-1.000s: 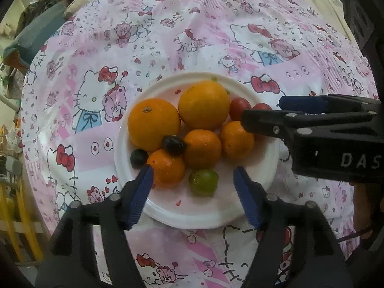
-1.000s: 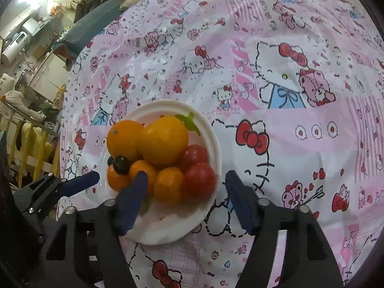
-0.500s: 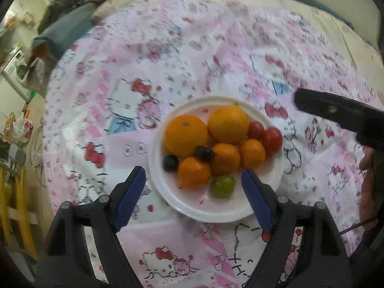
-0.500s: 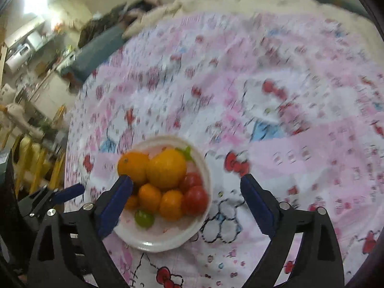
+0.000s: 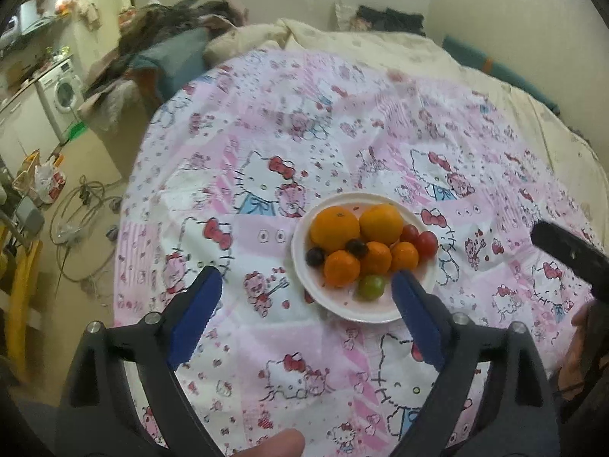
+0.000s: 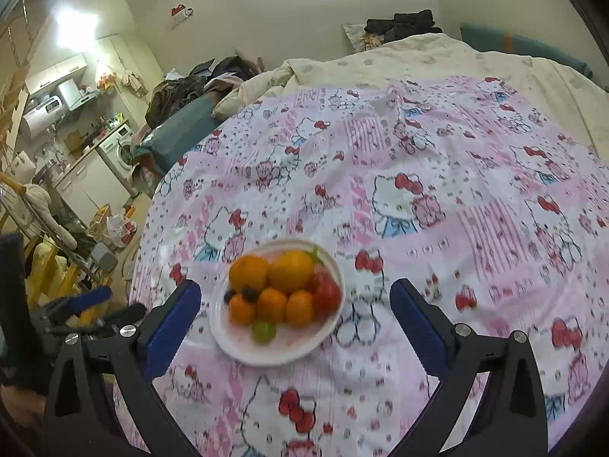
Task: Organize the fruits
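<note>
A white plate (image 5: 380, 314) of fruit sits on a surface covered by a pink cartoon-cat cloth (image 5: 266, 175), nearer the left edge of the cloth than the right.

On the plate lie two large oranges (image 5: 335, 228) side by side at the far side, three smaller oranges (image 5: 341, 268) in a row in front of them, two red tomatoes (image 5: 426, 243) at the right, two dark round fruits (image 5: 315, 256) at the left, and one green fruit (image 5: 370, 286) nearest the cameras.

The left gripper (image 5: 304, 304) hangs above the cloth near the plate's near rim, tilted down toward it. Its blue-padded fingers (image 5: 194, 320) are spread wide with nothing between them; the right-hand one overlaps the plate's near right edge in the picture. A fingertip of the person shows at the bottom edge of the left wrist view.

The right gripper (image 6: 295, 318) is likewise raised and angled down, its fingers (image 6: 415, 327) wide apart and holding nothing, framing the plate (image 6: 266, 350) from either side. In that view the fruit looks slightly blurred. The left gripper's tips show at the left edge of the right wrist view.
</note>
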Tool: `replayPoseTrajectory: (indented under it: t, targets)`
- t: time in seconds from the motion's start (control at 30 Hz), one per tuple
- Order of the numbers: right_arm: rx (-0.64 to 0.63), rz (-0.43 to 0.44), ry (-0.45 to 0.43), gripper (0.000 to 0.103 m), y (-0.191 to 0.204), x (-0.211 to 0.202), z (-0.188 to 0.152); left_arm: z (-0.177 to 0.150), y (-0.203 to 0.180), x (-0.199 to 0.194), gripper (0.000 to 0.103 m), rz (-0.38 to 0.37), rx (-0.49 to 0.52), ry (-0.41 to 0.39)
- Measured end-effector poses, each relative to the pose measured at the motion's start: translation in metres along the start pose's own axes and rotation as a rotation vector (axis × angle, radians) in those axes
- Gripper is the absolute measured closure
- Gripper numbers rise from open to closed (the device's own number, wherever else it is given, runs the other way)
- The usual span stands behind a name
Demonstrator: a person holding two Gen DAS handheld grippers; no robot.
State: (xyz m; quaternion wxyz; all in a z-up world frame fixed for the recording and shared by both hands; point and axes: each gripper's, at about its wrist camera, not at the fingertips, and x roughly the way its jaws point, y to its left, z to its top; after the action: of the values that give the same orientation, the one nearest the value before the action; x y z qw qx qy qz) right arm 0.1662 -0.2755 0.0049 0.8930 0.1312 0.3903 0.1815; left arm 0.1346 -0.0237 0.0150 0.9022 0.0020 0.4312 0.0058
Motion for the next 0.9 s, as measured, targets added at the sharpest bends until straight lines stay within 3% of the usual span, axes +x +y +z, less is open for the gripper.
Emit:
replayPoseTrajectory:
  t: [0.2, 0.33, 0.57, 0.8, 0.9]
  targets:
    - [0.052, -0.007, 0.006, 0.001, -0.001, -0.027, -0.028, -0.020, 0.017, -0.015, 0.013, -0.032, -0.051, -0.015]
    - [0.036, -0.037, -0.016, 0.001, 0.008, -0.042, -0.043, -0.031, 0.020, -0.034, 0.000, -0.028, -0.069, -0.068]
    - [0.022, -0.079, -0.043, 0.001, 0.019, -0.056, -0.060, -0.043, 0.020, -0.048, 0.000, -0.002, -0.067, -0.122]
    - [-0.045, -0.123, -0.057, 0.001, 0.036, -0.044, -0.064, -0.045, 0.012, -0.059, 0.000, 0.037, -0.017, -0.216]
    - [-0.043, -0.117, -0.062, 0.000, 0.038, -0.039, -0.064, -0.045, 0.009, -0.057, 0.000, 0.034, -0.008, -0.210]
